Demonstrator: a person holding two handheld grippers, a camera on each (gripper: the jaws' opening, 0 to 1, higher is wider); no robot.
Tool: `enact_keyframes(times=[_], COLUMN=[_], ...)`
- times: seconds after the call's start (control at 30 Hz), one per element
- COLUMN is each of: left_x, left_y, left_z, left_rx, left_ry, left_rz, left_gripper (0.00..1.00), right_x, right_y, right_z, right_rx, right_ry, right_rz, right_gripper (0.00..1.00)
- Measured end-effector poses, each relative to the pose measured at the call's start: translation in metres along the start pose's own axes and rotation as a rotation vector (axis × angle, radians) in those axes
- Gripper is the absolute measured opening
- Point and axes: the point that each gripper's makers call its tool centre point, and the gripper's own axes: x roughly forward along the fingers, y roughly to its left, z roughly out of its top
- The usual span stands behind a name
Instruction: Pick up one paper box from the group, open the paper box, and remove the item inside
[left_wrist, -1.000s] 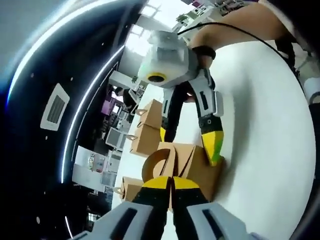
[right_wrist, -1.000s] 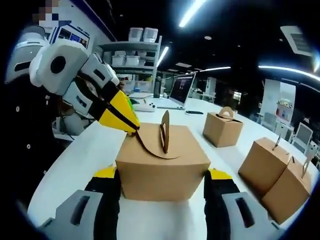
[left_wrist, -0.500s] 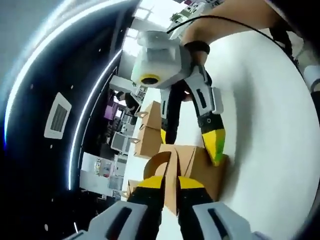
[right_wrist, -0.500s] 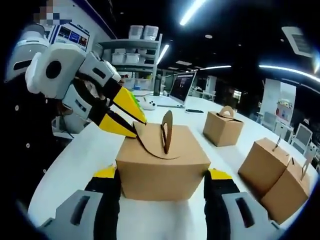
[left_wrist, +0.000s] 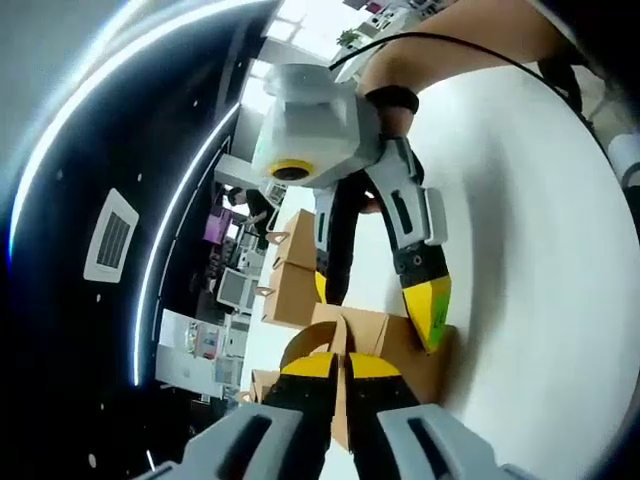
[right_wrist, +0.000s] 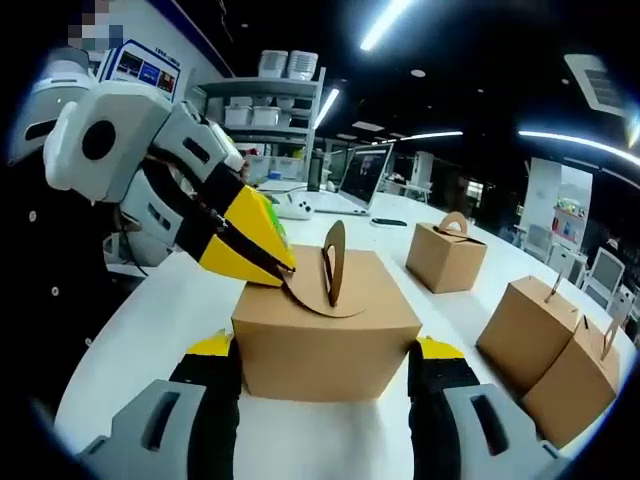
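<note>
A brown paper box (right_wrist: 325, 340) stands on the white table (right_wrist: 165, 300), and my right gripper (right_wrist: 325, 352) is shut on its two side walls. One handle flap (right_wrist: 333, 262) stands upright on top. A second flap (right_wrist: 315, 303) curves down across the lid. My left gripper (right_wrist: 278, 272) comes in from the left and pinches the edge of that curved flap. In the left gripper view my left gripper (left_wrist: 340, 368) is shut on the flap, with the box (left_wrist: 400, 345) behind it. The right gripper (left_wrist: 380, 300) reaches down from above around that box.
Three more brown boxes (right_wrist: 445, 255) (right_wrist: 528, 328) (right_wrist: 582, 380) stand to the right on the table. A laptop (right_wrist: 364, 182) sits further back, and a shelf with white bins (right_wrist: 270, 100) stands behind it. More boxes (left_wrist: 292, 265) sit beyond the held one. A person's arm (left_wrist: 450, 50) holds the right gripper.
Half a second ago my left gripper's jaws stood slightly apart around the flap; now they are shut on its edge, a little lower. The right gripper and box have not moved.
</note>
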Motion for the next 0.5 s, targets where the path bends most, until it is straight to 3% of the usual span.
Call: enact_keyframes(times=[0.5], left_x=[-0.0017], left_y=[0.0047], left_z=[0.0028], left_rx=[-0.042], left_ry=[-0.007], left_rz=[0.009], left_gripper=[0.04], right_x=[-0.0018], right_y=[0.0015], right_z=[-0.0007], right_rx=[-0.002], right_ry=[0.01], right_rz=[-0.003], right_gripper=[0.67])
